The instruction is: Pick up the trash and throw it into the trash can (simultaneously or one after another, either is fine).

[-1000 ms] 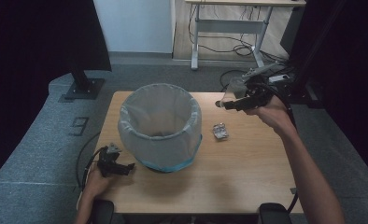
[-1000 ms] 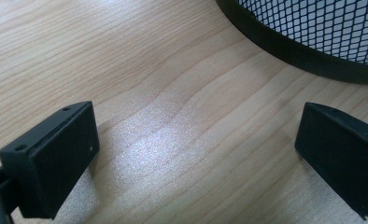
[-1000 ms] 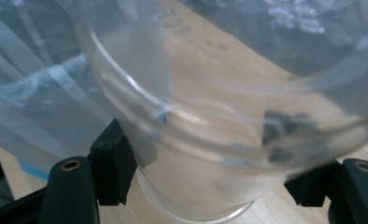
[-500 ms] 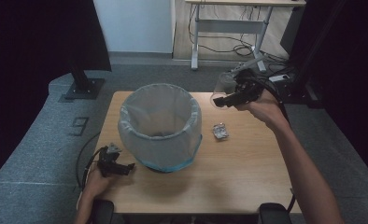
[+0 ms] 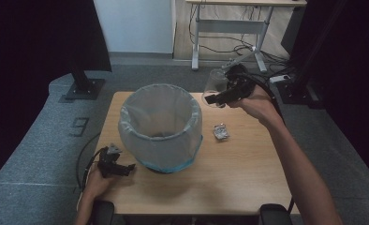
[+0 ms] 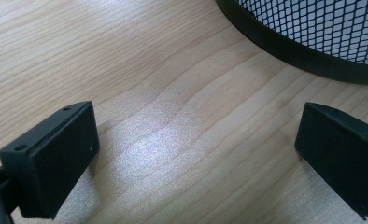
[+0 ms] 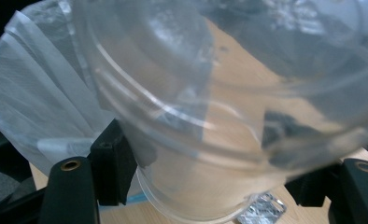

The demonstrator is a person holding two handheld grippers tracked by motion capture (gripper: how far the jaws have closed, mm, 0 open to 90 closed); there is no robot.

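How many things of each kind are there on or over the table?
Mesh bin with a plastic liner: 1
Clear plastic cup, held by the right gripper: 1
Crumpled foil wrapper: 1
Grippers, with the left gripper: 2
Total: 5

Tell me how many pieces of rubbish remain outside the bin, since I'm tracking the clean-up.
2: a clear cup held in the right claw beyond the bin, and a foil wrapper on the table right of it. More may be hidden behind the bin.
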